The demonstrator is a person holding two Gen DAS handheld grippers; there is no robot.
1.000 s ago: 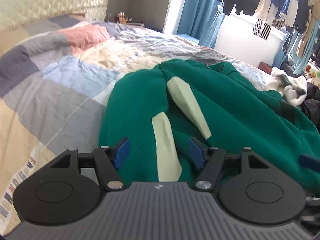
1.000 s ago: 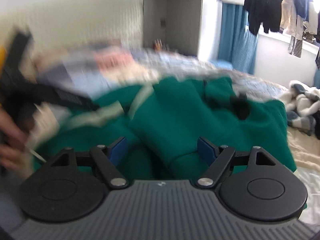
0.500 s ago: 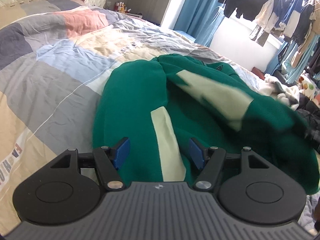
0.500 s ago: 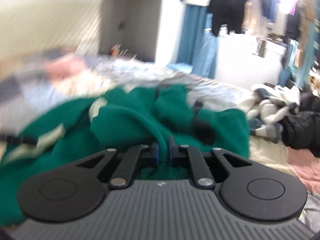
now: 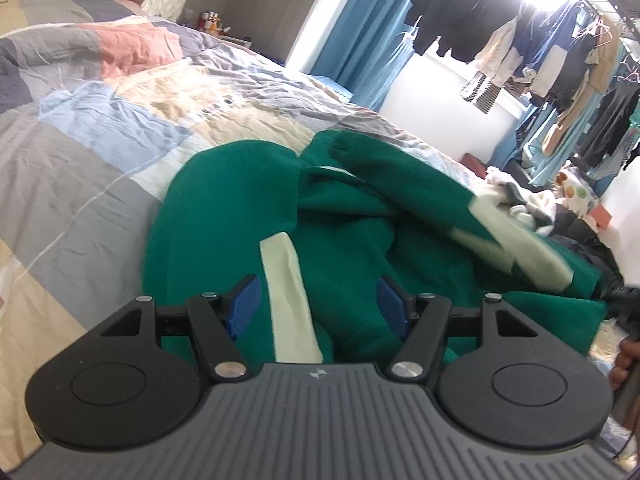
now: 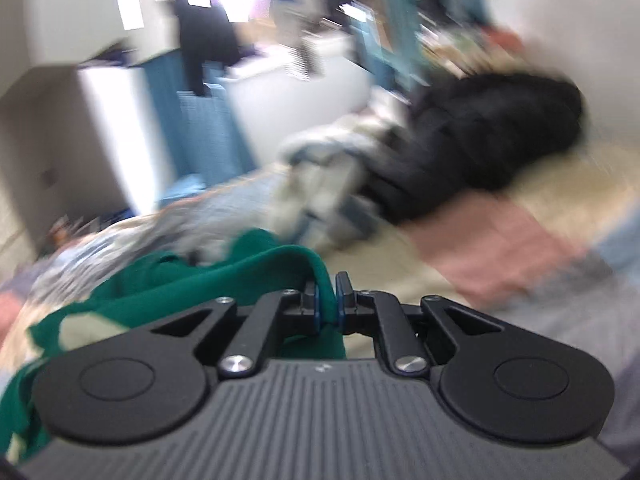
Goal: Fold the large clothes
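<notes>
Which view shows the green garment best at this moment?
The left wrist view: the green garment lies spread on the patchwork bedspread, pale stripes clear. The right wrist view is blurred and shows only an edge of it pinched in the right gripper.

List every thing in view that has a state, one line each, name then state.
green garment: crumpled on the bed, one part lifted by the right gripper.
right gripper: shut on a fold of the green garment.
left gripper: open over the garment, pads clear of the cloth.
patchwork bedspread: spread out, wrinkled.
black garment: heaped on the bed, blurred.
hanging clothes: hung by the window.
</notes>
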